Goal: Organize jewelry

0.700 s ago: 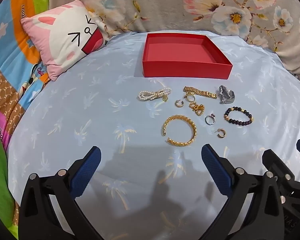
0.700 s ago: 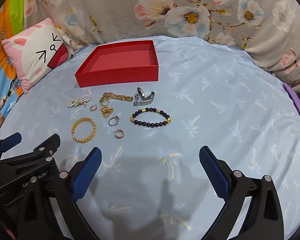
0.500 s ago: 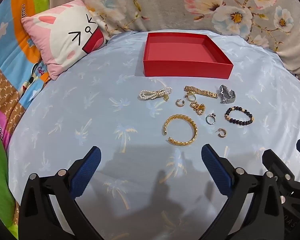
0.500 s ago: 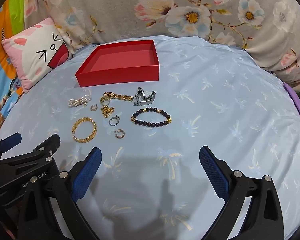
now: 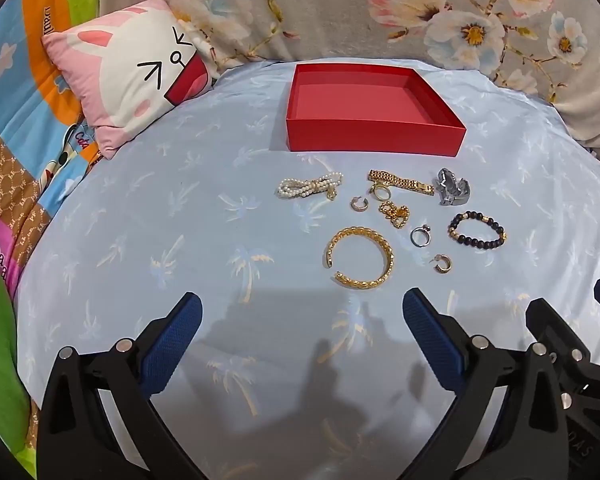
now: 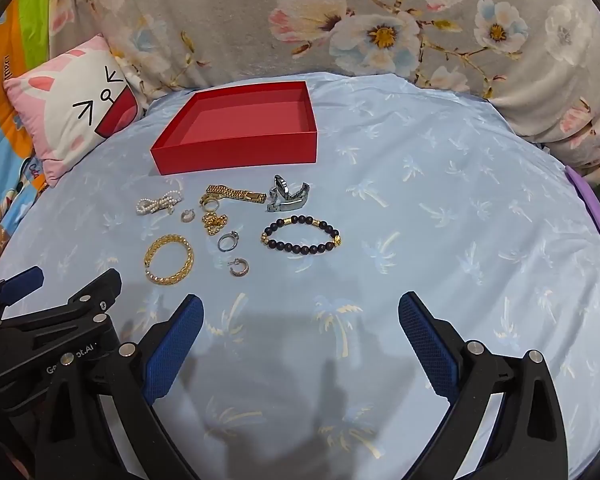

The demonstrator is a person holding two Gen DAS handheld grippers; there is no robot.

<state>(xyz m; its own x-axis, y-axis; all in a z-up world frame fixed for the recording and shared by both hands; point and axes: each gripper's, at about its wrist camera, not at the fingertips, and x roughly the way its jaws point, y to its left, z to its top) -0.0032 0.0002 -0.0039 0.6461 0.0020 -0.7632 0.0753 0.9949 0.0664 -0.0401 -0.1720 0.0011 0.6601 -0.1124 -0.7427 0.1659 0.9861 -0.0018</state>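
- Pale blue bedsheet (image 5: pixel 140 240) printed with palm trees covers the bed; a floral quilt (image 6: pixel 380 40) is bunched behind it and a bunny-face pillow (image 5: pixel 132 80) lies at the far left.
- Red box (image 5: pixel 374 112) sits open and empty at the far side of the sheet.
- Jewelry lies loose just in front of the box: pearl bracelet (image 5: pixel 310 187), gold link watchband (image 5: pixel 400 181), silver clasp piece (image 5: pixel 452 190), small gold chain (image 5: pixel 395 213), black bead bracelet (image 5: pixel 477 230), silver ring (image 5: pixel 420 236), gold cuff bangle (image 5: pixel 360 258) and two small hoop earrings (image 5: pixel 442 264).
- Left hand-held gripper (image 5: pixel 300 332) hovers near the bangle, jaws spread wide, holding nothing.
- Right hand-held gripper (image 6: pixel 300 332) is likewise wide open and empty, beside the left one.
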